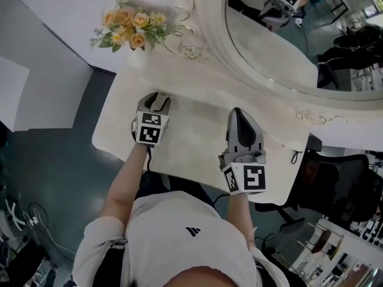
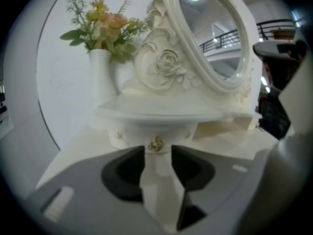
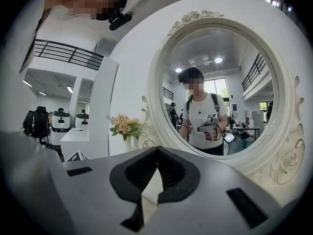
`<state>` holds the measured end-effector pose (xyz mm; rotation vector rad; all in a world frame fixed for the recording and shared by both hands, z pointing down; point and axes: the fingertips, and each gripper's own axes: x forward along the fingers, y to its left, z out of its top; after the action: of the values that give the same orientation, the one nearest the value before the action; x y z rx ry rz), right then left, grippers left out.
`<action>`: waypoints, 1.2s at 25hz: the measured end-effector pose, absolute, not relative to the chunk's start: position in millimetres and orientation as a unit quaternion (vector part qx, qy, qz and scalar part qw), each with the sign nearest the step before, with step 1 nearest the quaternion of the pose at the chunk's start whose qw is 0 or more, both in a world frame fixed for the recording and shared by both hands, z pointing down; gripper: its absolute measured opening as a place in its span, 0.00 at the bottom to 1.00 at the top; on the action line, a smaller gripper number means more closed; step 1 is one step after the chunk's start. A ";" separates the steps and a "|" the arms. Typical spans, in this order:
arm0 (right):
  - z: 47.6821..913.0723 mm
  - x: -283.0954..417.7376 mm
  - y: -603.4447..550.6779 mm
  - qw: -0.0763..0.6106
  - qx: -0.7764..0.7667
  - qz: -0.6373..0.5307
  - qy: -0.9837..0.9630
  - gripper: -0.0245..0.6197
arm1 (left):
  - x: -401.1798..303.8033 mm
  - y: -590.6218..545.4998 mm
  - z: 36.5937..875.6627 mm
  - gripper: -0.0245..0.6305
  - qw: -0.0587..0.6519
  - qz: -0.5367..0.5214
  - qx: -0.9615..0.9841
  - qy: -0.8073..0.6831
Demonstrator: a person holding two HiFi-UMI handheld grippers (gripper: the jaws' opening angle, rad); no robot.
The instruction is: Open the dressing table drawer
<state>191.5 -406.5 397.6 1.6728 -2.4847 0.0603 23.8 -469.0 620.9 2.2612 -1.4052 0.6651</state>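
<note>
The left gripper (image 2: 157, 155) aims its spread jaws at the gold knob (image 2: 156, 143) of the closed drawer (image 2: 132, 133) below the mirror (image 2: 210, 38), ready to pinch it, while the right gripper (image 3: 156, 151), pressed together and empty, faces the mirror.

A vase (image 1: 139, 57) of orange flowers (image 1: 127, 25) stands beside the oval mirror (image 1: 281, 37).

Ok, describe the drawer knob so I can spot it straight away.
Find the big oval mirror; under it runs a curved white shelf. Below the shelf, on the small drawer front, sits the knob, small and gold where the carvings around it are white.
</note>
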 end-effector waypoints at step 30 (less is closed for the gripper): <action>394.8 183.5 -382.1 0.069 0.556 0.020 -0.828 0.02 | 19.6 -441.8 627.1 0.19 0.204 0.269 0.798 -0.499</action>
<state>183.5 -382.1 394.8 1.6742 -2.4927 0.0588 19.6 -441.8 627.1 2.2267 -1.3906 0.7491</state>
